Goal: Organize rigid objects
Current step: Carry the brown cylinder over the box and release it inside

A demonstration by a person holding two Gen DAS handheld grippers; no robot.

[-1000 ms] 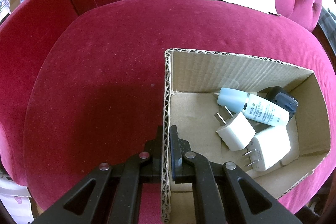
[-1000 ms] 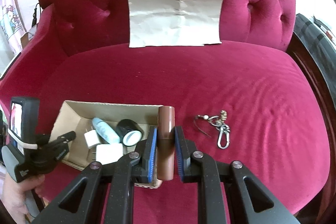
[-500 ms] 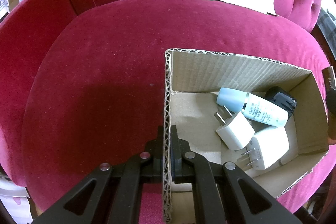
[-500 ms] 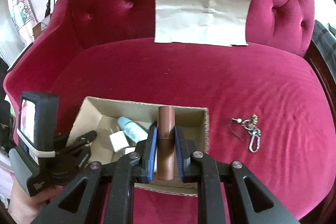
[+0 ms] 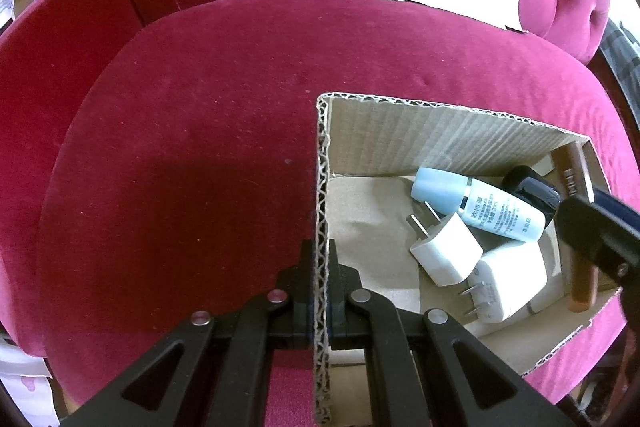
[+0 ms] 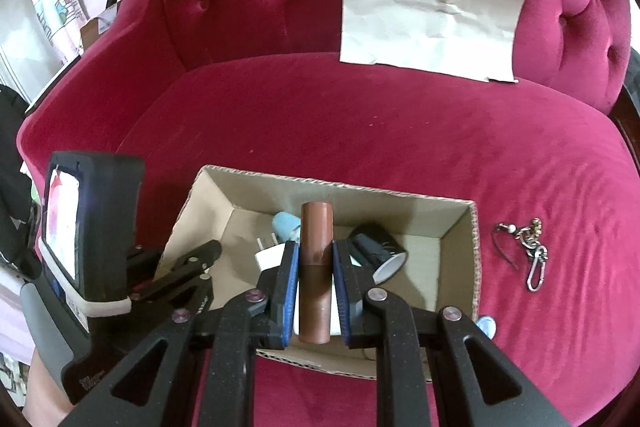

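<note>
While our left gripper (image 5: 319, 269) pinches the open cardboard box's (image 6: 475, 247) nine-o'clock wall, our right gripper (image 6: 316, 269) clamps a brown cylindrical tube (image 6: 316, 247) above it.

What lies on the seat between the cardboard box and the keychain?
Nothing: in the right wrist view, only bare red velvet seat separates the cardboard box wall from the keychain.
</note>
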